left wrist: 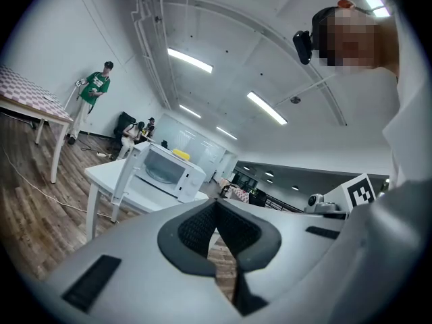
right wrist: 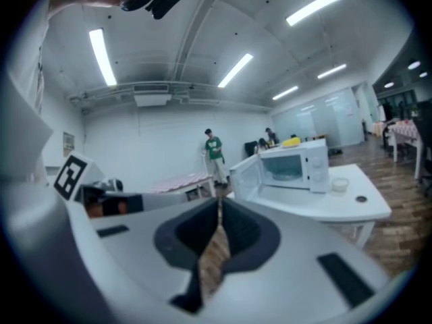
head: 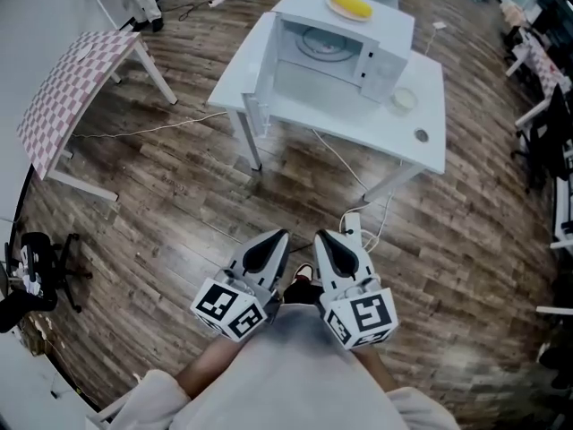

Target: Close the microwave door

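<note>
A white microwave (head: pixel 345 47) stands on a white table (head: pixel 358 125) at the top of the head view. Its door (head: pixel 265 77) hangs wide open to the left, showing the glass turntable inside. Something yellow (head: pixel 350 6) lies on its roof. The microwave (left wrist: pixel 169 171) is small and distant in the left gripper view, and the right gripper view also shows the microwave (right wrist: pixel 297 167) with the open door (right wrist: pixel 246 177). My left gripper (head: pixel 278 237) and right gripper (head: pixel 323 238) are held side by side close to my body, far from the table. Both are shut and hold nothing.
A small white bowl (head: pixel 405 98) and a round disc (head: pixel 421 135) sit on the table right of the microwave. A power strip (head: pixel 351 225) and cables lie on the wood floor. A checkered table (head: pixel 76 83) stands at left. A person in green (right wrist: pixel 213 150) stands far back.
</note>
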`<control>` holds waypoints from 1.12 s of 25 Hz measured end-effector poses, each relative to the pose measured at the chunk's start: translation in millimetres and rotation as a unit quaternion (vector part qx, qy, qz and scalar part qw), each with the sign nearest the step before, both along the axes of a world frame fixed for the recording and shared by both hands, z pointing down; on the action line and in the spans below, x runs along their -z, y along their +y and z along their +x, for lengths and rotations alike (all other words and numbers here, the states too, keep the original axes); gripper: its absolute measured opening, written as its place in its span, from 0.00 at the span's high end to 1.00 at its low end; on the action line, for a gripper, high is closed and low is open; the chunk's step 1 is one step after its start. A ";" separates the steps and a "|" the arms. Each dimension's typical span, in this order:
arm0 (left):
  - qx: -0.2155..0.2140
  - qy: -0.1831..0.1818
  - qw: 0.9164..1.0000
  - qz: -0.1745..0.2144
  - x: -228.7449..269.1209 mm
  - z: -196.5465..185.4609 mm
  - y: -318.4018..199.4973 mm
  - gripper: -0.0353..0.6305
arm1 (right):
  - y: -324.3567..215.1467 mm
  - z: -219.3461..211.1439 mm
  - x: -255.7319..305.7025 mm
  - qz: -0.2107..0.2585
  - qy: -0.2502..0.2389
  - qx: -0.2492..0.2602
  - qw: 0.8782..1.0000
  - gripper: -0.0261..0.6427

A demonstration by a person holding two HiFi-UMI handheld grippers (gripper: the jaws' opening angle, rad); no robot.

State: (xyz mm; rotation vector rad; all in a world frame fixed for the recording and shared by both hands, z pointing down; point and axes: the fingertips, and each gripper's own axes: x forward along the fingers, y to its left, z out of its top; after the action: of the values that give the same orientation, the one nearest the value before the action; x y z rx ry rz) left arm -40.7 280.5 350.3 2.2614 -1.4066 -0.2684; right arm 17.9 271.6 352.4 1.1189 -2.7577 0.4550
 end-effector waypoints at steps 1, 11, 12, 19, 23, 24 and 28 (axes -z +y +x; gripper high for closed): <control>0.002 0.001 1.000 0.002 1.5 1.2 -3.7 0.92 | -3.9 0.5 1.1 0.002 0.001 0.004 1.000 0.93; 0.008 -0.004 1.000 -0.004 1.5 12.1 -22.5 0.92 | -20.7 0.4 1.2 -0.004 -0.007 0.022 1.000 0.93; 0.009 -0.002 1.000 -0.006 -0.5 11.0 -24.6 0.92 | -22.4 -0.2 0.7 -0.005 -0.008 0.022 1.000 0.93; 0.005 0.009 1.000 -0.026 -15.1 3.9 -44.4 0.92 | -34.4 -9.6 -9.3 -0.018 -0.006 0.028 0.999 0.93; -0.004 0.010 1.000 -0.027 -16.8 1.5 -63.5 0.92 | -53.9 -14.3 -10.3 -0.017 0.000 0.028 0.999 0.93; -0.005 0.010 1.000 -0.025 -15.8 0.5 -68.0 0.92 | -58.8 -15.2 -9.3 -0.016 0.000 0.028 0.999 0.93; -0.001 0.002 1.000 -0.019 -12.1 -8.5 -86.5 0.92 | -78.5 -21.8 -6.3 -0.013 -0.001 0.029 0.999 0.93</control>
State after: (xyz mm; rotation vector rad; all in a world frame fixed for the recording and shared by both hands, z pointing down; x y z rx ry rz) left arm -49.2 194.0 362.4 2.2304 -1.3953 -0.2437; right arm -3.9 193.1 358.6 1.0303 -2.7700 0.4847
